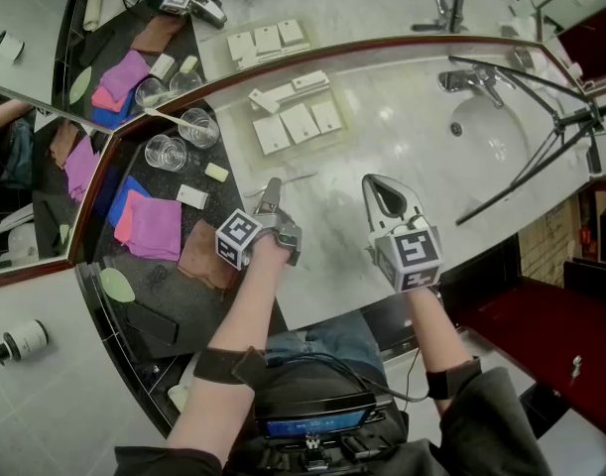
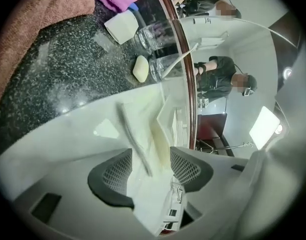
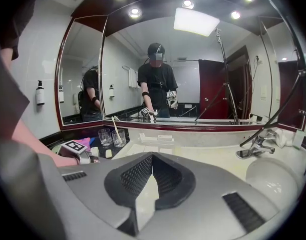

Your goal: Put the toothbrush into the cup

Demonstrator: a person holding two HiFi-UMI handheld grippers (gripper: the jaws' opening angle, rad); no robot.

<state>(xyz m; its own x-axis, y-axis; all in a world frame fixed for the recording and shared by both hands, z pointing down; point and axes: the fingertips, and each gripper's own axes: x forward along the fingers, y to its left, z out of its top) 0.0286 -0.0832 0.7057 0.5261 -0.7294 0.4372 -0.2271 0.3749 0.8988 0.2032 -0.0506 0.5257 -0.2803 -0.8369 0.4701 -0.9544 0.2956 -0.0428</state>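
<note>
The head view looks steeply down from well above a pale marble vanity counter. The left gripper view sits low and close over that counter, facing two clear glass cups and a red-framed wall mirror. The right gripper view looks almost level across the counter from farther back, squarely at the mirror. All three views share the cups.

I've got a pink towel folded on a blue towel over on the dark granite, with a brown towel just beside them. A soap bar lies nearby. White packets line a tray. There's a faucet over the basin, and a tripod leg crosses it.
</note>
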